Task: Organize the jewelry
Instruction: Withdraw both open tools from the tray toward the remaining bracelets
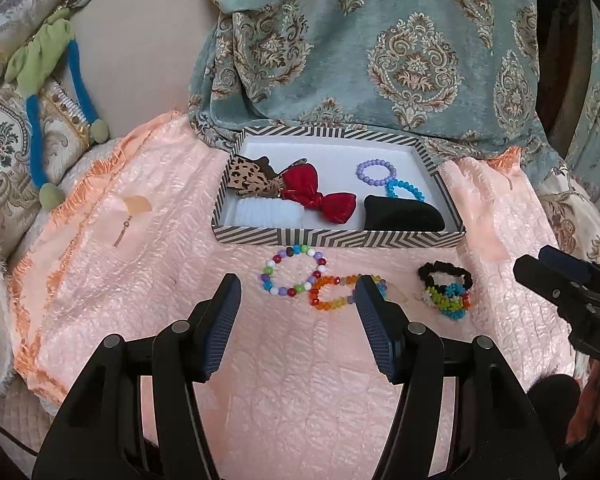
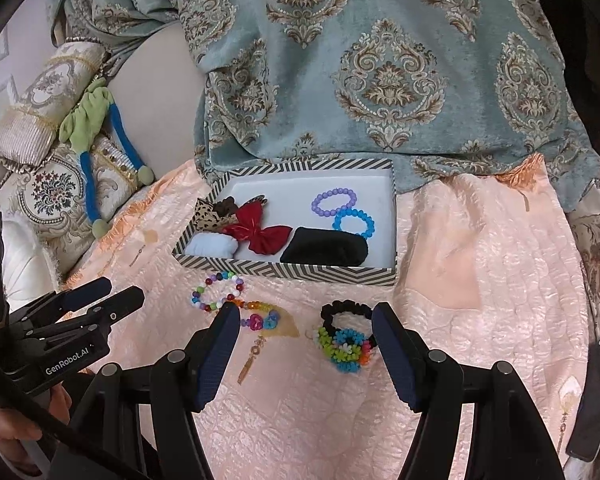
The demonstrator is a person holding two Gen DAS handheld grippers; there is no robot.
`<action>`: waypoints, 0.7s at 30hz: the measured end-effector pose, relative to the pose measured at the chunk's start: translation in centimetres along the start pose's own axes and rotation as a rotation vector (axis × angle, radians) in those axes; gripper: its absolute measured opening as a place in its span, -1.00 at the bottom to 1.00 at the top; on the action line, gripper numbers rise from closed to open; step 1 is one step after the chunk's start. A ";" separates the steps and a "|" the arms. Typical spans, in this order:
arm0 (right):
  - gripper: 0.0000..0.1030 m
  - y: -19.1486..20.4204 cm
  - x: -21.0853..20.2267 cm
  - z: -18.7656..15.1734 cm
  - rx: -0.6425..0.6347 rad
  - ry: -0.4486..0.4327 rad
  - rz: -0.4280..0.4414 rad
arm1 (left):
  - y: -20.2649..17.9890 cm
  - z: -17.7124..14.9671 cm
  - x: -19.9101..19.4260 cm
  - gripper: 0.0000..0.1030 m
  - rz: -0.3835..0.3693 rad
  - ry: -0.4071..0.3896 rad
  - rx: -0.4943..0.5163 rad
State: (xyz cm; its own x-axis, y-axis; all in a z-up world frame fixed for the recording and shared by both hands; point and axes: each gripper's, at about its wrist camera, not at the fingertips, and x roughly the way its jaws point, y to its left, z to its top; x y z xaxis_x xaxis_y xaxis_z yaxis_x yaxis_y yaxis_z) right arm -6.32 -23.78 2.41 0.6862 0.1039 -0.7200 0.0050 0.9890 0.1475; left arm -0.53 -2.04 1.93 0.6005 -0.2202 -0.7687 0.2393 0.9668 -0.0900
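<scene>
Left tool (image 1: 296,292): the jaws are seen wide apart and nothing is gripped between them; it is held above the pink cover (image 1: 140,248).
Right tool (image 2: 306,320): the jaws are also seen apart, with nothing pressed between the pads.
Box (image 1: 336,239): a striped box with a white inside is placed on the pink cover, beyond both tools.
Inside the box: a leopard bow (image 1: 248,176), a red bow (image 1: 320,196), a white hair band (image 1: 268,212), a black pouch (image 1: 404,212), a purple bracelet (image 1: 374,170) and a blue bracelet (image 1: 404,190) are laid there.
Mixed-colour bracelet (image 1: 294,276): it lies on the cover just in front of the box, beyond the tips of the left tool and between them.
Orange bracelet (image 1: 332,292): it touches the mixed-colour bracelet; its right end is hidden behind the right finger of the left tool.
Black scrunchie (image 2: 346,314): it lies between the fingers of the right tool, partly under a flower bracelet (image 2: 344,350).
Seen only in the right view: a hand (image 2: 16,432) that holds the left tool, and a fan print with a tassel on the cover.
Seen only in the left view: the full ring of the mixed-colour bracelet.
Writing: "GenRobot.AI" is read on the left tool in the right view; "DA" is read on the right tool in the left view, the rest being cut off.
</scene>
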 end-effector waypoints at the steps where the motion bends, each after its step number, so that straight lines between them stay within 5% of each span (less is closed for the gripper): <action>1: 0.28 -0.1 -0.1 0.0 0.003 -0.002 0.000 | 0.2 0.0 0.0 0.16 -0.005 0.006 -0.006; 14: 0.27 -5.5 1.6 -1.9 0.101 0.045 -0.039 | 3.5 -1.1 1.8 0.16 -0.043 0.079 -0.127; 17: 0.01 -6.7 2.6 -2.1 0.109 0.061 -0.057 | 3.6 -1.5 2.8 0.16 -0.055 0.109 -0.144; 21: -0.03 -7.3 4.3 -2.5 0.107 0.107 -0.053 | 3.7 -1.9 4.1 0.16 -0.068 0.145 -0.169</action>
State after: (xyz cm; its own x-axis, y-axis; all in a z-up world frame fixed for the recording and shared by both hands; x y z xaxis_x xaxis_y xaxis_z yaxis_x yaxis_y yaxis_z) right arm -5.20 -30.28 -3.42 0.6015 0.0677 -0.7960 0.1209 0.9772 0.1745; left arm 1.37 0.92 -2.79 0.4685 -0.2767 -0.8390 0.1370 0.9609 -0.2405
